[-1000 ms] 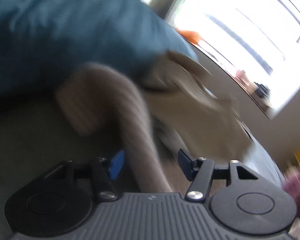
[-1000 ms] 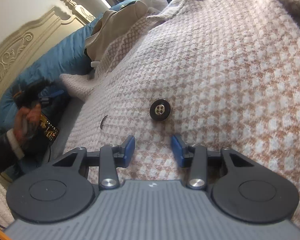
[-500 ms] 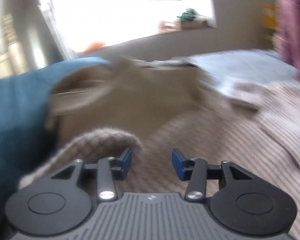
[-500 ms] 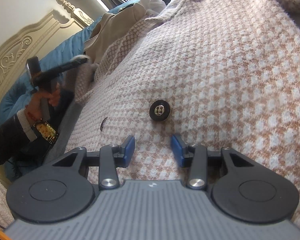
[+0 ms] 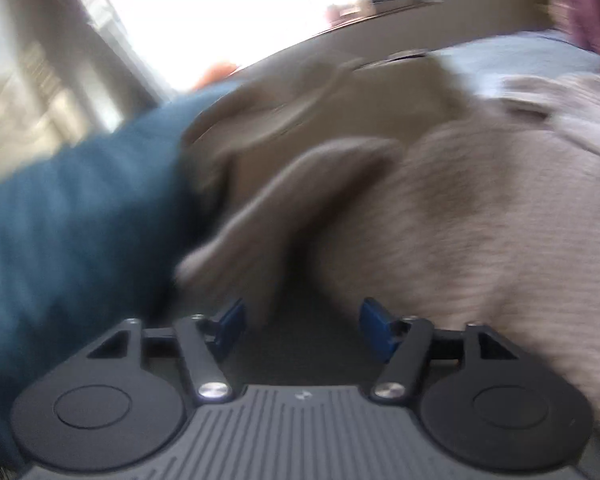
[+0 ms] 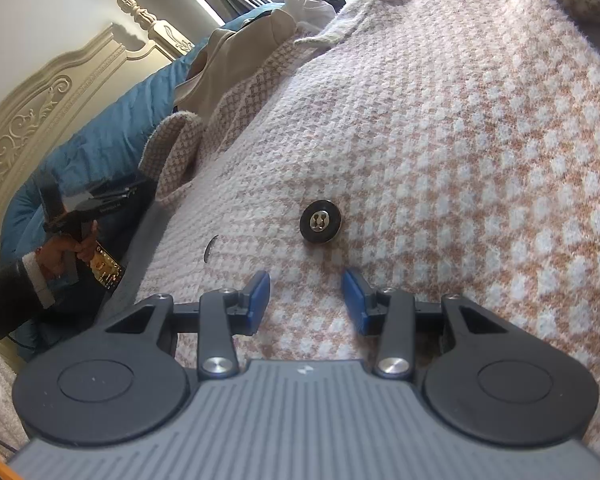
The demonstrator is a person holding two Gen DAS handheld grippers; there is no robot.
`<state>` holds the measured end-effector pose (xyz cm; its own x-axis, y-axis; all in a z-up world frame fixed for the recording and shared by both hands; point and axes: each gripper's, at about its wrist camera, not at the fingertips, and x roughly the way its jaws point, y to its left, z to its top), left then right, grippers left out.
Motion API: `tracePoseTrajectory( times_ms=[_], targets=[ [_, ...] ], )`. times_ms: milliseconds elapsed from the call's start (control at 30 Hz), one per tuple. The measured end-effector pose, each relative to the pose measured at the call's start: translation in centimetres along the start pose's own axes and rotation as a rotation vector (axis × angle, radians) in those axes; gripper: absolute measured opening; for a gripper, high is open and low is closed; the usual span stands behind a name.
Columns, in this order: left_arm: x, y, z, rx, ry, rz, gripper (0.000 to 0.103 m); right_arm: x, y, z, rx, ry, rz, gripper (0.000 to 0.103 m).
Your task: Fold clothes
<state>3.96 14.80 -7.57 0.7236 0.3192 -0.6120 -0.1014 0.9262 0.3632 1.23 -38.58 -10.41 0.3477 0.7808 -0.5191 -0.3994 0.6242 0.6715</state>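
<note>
A pink-and-white houndstooth coat (image 6: 440, 140) with a black button (image 6: 321, 222) is spread over the bed. My right gripper (image 6: 306, 294) rests on it below the button, jaws part open, the cloth lying flat and unpuckered between the pads. The coat's sleeve (image 6: 176, 148) lies doubled over at the coat's left edge. A hand holds my left gripper (image 6: 138, 190) just beside that cuff. In the blurred left wrist view the sleeve (image 5: 300, 208) lies ahead of the left gripper (image 5: 302, 316), whose jaws are opening with only dark sheet between them.
A blue quilted cover (image 6: 100, 148) lies against the carved headboard (image 6: 40, 120) at the left. A beige garment (image 6: 236, 64) is heaped beyond the coat's collar. A bright window (image 5: 280, 8) is behind. A second button (image 6: 210, 246) peeks out at the coat's edge.
The left gripper rolled and swung the sleeve over toward the coat, then opened wider; the sleeve has left its jaws and lies ahead. The right gripper has not moved.
</note>
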Motion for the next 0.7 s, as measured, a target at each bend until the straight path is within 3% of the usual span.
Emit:
tracePoseTrajectory(
  times_ms=[100,300,333,467,700],
  targets=[
    [2.7,2.7,-0.5,-0.167,0.000,0.014,0.075,0.1,0.1,0.1,0.004,0.003,-0.009,0.040],
    [7.0,4.4,0.5,-0.340,-0.020,-0.050,0.073,0.2,0.6,0.2,0.018,0.004,-0.043,0.040],
    [7.4,4.4,0.6,-0.357,-0.036,-0.051,0.066,0.2,0.7,0.2,0.021,0.004,-0.049,0.040],
    [7.8,4.8,0.7,-0.417,-0.058,-0.034,0.016,0.2,1.0,0.2,0.031,0.002,-0.070,0.040],
    [1.4,8.1,2.8,-0.407,-0.015,0.007,0.009,0.3,0.9,0.0,0.016,-0.006,-0.058,0.043]
  ],
)
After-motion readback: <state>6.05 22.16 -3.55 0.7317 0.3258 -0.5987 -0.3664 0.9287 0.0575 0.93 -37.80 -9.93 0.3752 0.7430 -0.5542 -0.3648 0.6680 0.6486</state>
